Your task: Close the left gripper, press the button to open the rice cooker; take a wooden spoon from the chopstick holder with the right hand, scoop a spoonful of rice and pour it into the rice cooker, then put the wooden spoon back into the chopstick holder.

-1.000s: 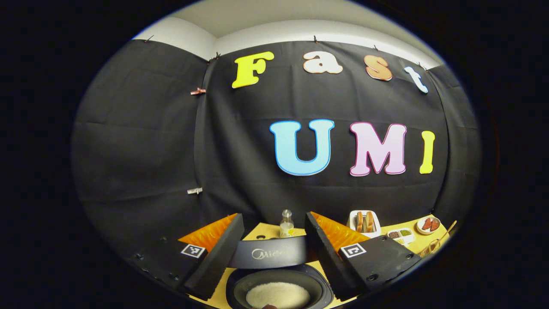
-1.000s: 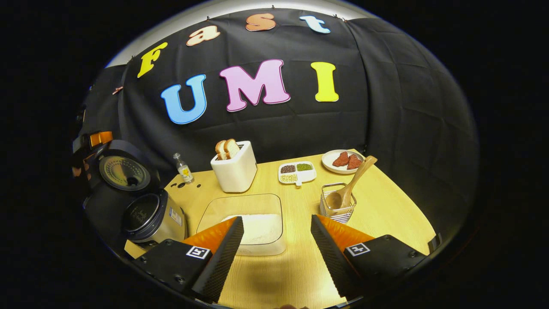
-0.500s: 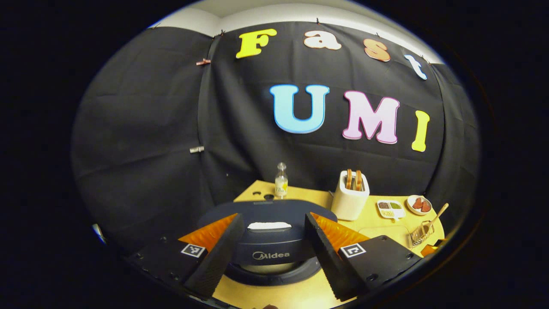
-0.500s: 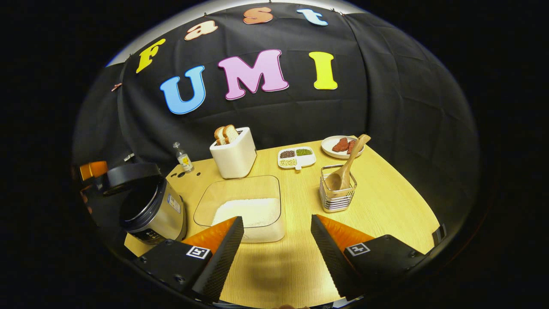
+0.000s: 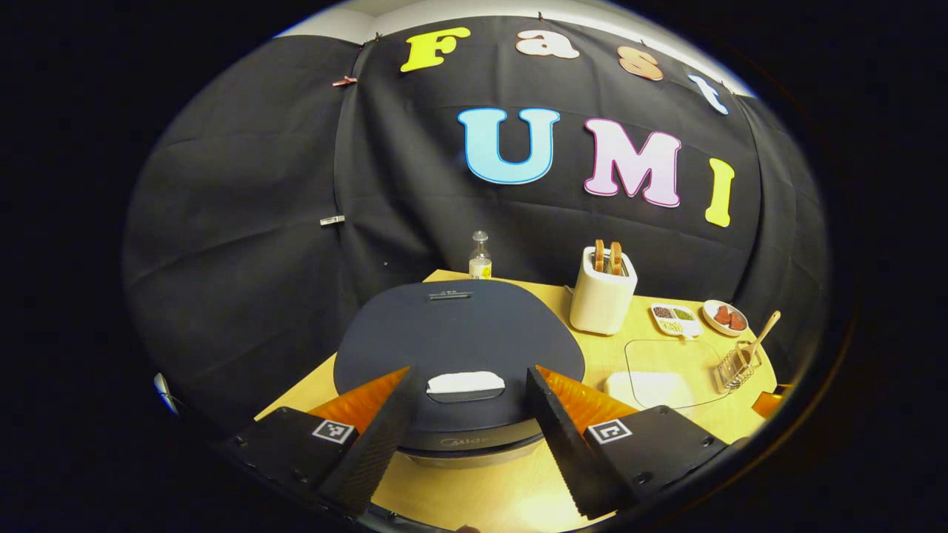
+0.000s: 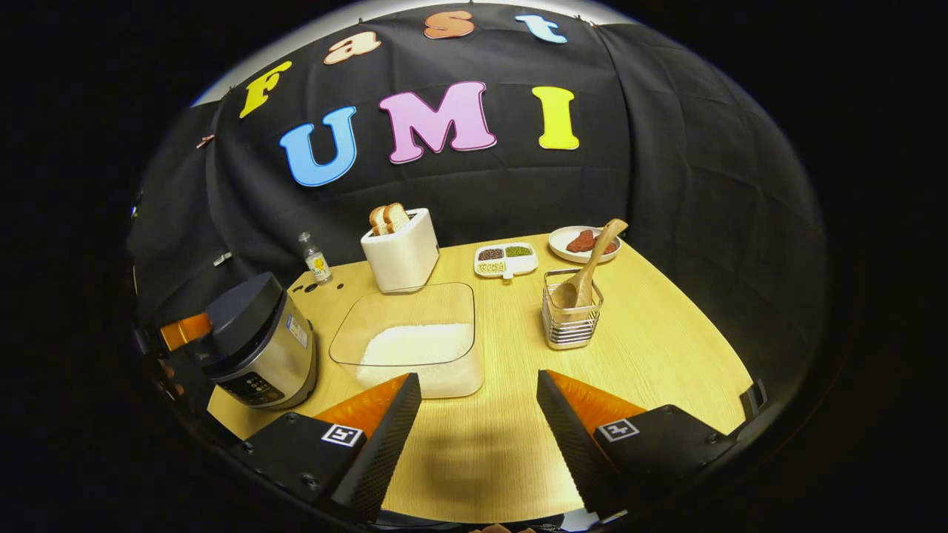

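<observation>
above the rice cooker (image 5: 455,348), lid down, the left gripper (image 5: 466,429) hangs level with fingers spread. the right gripper (image 6: 478,437) (fingers also spread, holding nothing) hovers over the table (image 6: 666,348); the wooden spoon (image 6: 585,277) leans in the chopstick holder (image 6: 569,320), beside the rice box (image 6: 415,344).

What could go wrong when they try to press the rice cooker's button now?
1. The left gripper is open, and its fingers stand either side of the white button on the rice cooker. Pushed down like this, they would likely miss it.
2. The wooden spoon leans tilted in the chopstick holder. A clumsy grab by the right gripper might tip the holder.
</observation>
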Demonstrator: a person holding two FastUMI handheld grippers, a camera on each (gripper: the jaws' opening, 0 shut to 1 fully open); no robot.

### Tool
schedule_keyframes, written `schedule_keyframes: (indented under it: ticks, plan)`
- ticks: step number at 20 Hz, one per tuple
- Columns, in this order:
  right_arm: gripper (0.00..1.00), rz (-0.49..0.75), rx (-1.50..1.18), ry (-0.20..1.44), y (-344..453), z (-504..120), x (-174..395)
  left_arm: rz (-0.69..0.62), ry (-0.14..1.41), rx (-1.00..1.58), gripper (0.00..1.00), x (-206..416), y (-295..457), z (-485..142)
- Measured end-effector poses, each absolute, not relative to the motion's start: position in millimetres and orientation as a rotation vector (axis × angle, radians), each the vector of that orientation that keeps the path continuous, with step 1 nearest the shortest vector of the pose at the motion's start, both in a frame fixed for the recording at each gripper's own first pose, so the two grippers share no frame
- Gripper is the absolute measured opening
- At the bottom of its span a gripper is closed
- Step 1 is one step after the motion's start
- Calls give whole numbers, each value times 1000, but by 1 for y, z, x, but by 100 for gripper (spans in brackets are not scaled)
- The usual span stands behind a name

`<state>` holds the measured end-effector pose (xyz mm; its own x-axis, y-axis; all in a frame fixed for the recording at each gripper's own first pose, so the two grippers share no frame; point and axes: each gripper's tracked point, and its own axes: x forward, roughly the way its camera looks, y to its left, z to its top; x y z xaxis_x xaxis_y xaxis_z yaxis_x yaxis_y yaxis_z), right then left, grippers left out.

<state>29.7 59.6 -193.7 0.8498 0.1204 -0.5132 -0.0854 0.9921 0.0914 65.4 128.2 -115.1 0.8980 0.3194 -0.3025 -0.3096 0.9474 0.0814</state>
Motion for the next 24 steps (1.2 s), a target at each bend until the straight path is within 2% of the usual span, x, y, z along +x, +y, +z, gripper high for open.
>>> schedule_keyframes:
  ticks: [18,24]
  plan:
    - [99,91,99,543,64,-198,14,260,284,81,99,72,127,-122]
    - [99,87,86,427,61,-152,32,212,156,8,95,57,111,-74]
